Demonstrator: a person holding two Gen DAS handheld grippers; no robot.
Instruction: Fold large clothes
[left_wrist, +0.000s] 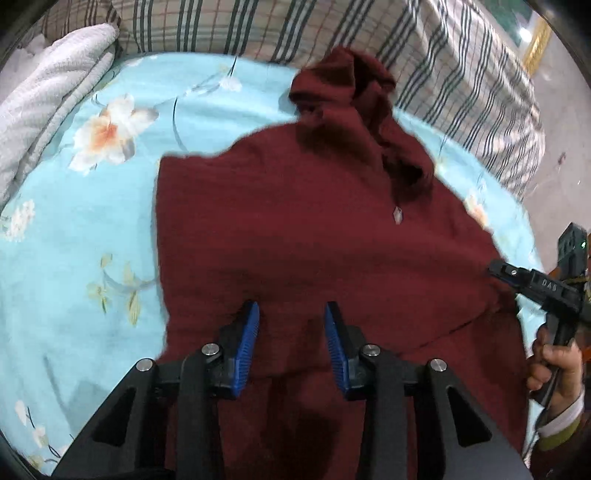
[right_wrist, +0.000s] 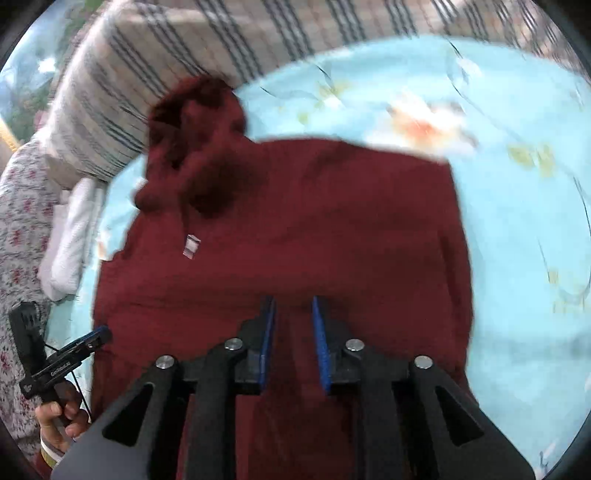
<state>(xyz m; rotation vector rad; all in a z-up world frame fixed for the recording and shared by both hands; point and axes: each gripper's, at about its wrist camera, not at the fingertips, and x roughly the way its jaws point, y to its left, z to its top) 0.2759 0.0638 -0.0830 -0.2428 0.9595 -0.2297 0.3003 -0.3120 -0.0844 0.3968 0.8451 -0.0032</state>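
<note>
Already both sets of jaws stand apart, empty, above the maroon hoodie (left_wrist: 295, 236); its bunched hood (left_wrist: 343, 81) could skew the fold.

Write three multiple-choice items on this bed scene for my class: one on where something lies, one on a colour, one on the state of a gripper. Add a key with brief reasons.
1. Where does the white tag sit?
A. on the dark red garment
B. on the floral sheet
C. on the plaid pillow

2. What colour are the gripper pads?
A. green
B. blue
C. white

3. How do the jaws of the left gripper stand?
A. shut on the garment
B. shut on the sheet
C. open above the garment

Key: 1 A, the tag lies on red cloth below the hood; 2 B, both pads are blue; 3 C, red cloth shows in the gap between the pads.
</note>
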